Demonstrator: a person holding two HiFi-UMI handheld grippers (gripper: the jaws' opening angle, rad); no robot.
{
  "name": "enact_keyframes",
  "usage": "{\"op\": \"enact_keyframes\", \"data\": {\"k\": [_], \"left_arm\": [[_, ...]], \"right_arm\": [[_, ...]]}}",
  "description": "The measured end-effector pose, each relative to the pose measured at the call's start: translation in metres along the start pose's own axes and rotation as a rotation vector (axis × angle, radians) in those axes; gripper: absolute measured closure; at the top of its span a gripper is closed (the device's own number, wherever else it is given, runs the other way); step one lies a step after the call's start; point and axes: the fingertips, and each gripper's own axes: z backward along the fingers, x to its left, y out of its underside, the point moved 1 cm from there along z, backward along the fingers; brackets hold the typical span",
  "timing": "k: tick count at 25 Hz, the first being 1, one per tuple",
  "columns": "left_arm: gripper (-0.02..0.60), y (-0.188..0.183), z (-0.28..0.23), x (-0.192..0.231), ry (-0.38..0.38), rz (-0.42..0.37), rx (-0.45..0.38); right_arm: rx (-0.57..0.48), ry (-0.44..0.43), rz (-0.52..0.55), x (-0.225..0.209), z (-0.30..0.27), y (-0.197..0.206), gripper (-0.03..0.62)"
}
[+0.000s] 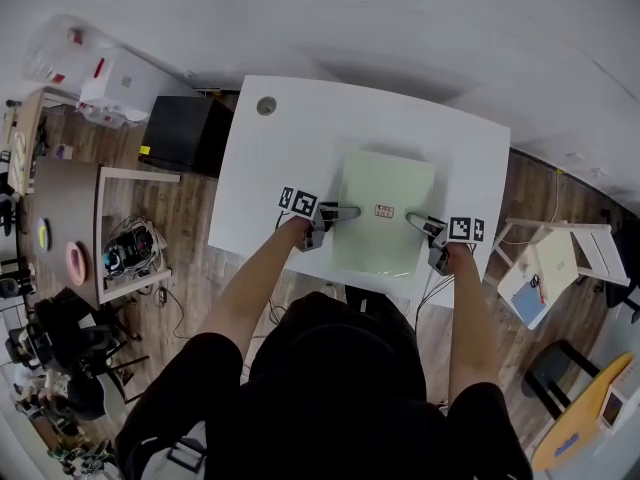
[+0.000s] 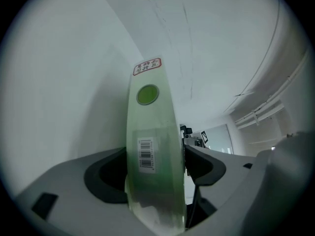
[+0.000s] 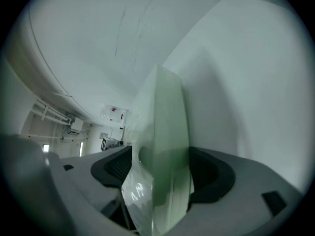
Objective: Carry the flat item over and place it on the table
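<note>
Wood-plank floor (image 1: 190, 223), black cabinet (image 1: 185, 133) and brown desk (image 1: 62, 203) left, white chair (image 1: 552, 255) right, pale wall (image 1: 400, 18) beyond.

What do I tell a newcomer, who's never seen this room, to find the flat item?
Find the big white table. At its near side is a pale green flat pack, pinched at opposite edges by the left tongs and right tongs. Nothing else there is green, and it bears a small red-bordered label.
</note>
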Motion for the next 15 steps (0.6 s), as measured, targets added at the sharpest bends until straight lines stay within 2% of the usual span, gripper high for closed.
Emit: {"op": "enact_keyframes", "data": {"k": [3, 6, 15], "left_arm": [[0.221, -0.001, 0.003, 0.002, -0.003, 0.019, -0.028], [0.221, -0.001, 0.006, 0.003, -0.017, 0.001, -0.026], [0.221, 0.002, 0.019, 0.004, -0.066, -0.022, -0.033]], "right_arm": [[-0.011, 0.026, -0.002, -0.002, 0.0, 0.002, 0.252], [-0.012, 0.047, 0.021, 0.0, -0.001, 0.0, 0.252], [-0.002, 0.048, 0.038, 0.006, 0.002, 0.012, 0.253]]}}
